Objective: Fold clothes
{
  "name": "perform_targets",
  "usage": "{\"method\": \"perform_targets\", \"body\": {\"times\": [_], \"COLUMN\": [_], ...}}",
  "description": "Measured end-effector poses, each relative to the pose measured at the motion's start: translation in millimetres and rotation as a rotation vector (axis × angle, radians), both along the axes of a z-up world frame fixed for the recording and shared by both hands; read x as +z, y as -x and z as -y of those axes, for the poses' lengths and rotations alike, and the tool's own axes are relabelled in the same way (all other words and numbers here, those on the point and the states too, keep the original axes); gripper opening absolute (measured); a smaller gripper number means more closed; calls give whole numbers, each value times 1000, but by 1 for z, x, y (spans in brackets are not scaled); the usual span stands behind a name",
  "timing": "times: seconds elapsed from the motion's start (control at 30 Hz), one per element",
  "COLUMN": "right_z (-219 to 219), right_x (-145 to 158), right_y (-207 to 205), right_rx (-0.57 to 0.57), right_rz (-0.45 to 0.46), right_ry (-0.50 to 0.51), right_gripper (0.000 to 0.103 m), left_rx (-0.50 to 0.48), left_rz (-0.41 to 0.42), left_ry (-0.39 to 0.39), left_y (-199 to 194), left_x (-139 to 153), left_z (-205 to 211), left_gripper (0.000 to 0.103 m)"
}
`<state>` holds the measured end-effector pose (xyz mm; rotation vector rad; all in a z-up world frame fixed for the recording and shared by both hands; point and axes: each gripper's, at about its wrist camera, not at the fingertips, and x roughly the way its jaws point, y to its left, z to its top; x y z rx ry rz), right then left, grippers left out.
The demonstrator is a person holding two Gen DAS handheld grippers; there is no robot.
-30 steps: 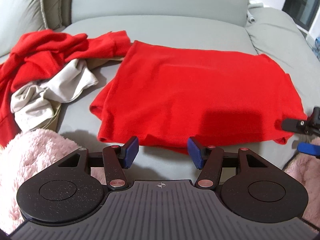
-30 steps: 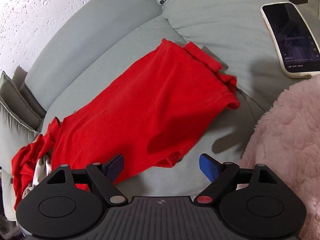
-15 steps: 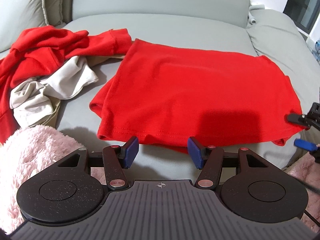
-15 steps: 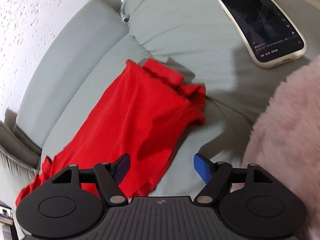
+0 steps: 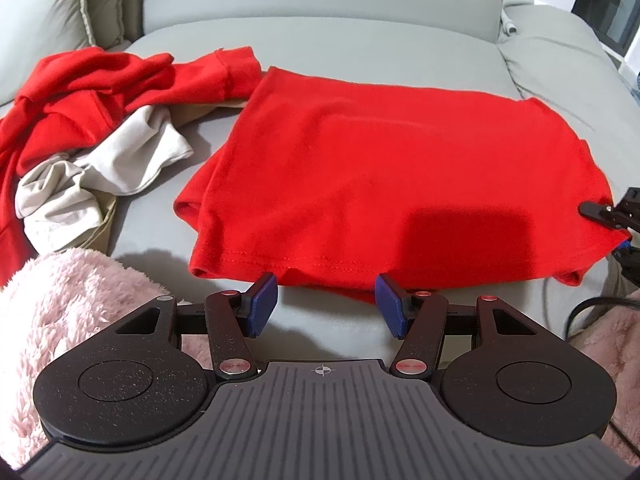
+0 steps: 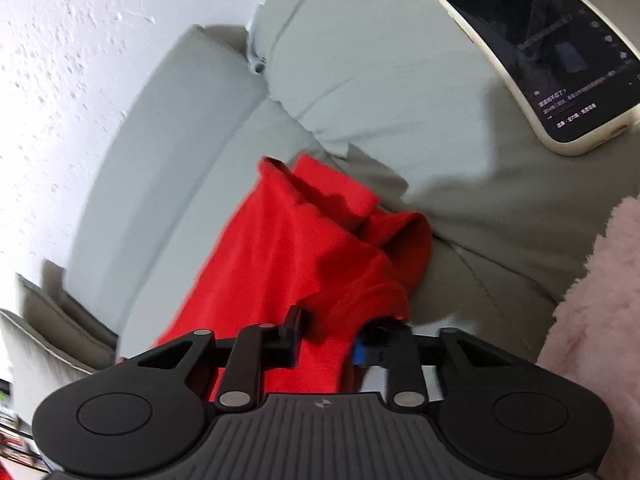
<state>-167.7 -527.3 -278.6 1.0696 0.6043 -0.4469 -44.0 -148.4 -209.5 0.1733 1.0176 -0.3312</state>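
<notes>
1. A red shirt (image 5: 392, 184) lies spread flat on the middle of a grey sofa seat (image 5: 320, 44), reaching almost to the seat's front edge.
2. The left gripper (image 5: 324, 304) hovers at the seat's front edge, just short of the shirt's hem, its blue pads apart with nothing between them.
3. The right gripper (image 6: 326, 340) has just been closing; its jaws now pinch the shirt's right-hand edge.
4. A heap of red and beige clothes (image 5: 88, 120) sits at the seat's left end.
5. A phone (image 6: 536, 56) rests on the sofa's right armrest.
6. Pink fleece (image 5: 60, 320) covers the near corners.
</notes>
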Motion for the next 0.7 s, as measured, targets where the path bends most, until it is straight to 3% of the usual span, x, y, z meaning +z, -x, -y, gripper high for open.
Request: {"method": "perform_targets", "body": {"times": [0.2, 0.33, 0.37, 0.4, 0.43, 0.5, 0.6, 0.7], "right_z": [5, 8, 8, 9, 9, 13, 12, 0], "right_x": [-10, -13, -11, -8, -6, -6, 8, 37], "right_y": [-5, -11, -12, -12, -11, -6, -1, -3], "right_rx": [-40, -30, -23, -20, -19, -34, -28, 30], "right_rz": [47, 89, 86, 65, 43, 59, 79, 82], "right_ry": [-31, -43, -35, -16, 4, -39, -10, 129], "right_gripper": [31, 50, 49, 32, 21, 13, 11, 11], "left_rx": [8, -6, -8, -8, -7, -1, 12, 11], "left_rz": [-8, -5, -4, -3, -1, 2, 9, 16], "left_ry": [-9, -15, -15, -16, -14, -8, 10, 26], "left_y": [-1, 0, 0, 0, 1, 1, 1, 2], "left_x": [-2, -3, -3, -3, -2, -1, 1, 4], "left_z": [1, 4, 4, 4, 4, 2, -2, -3], "left_gripper": [60, 60, 60, 60, 60, 60, 60, 60]}}
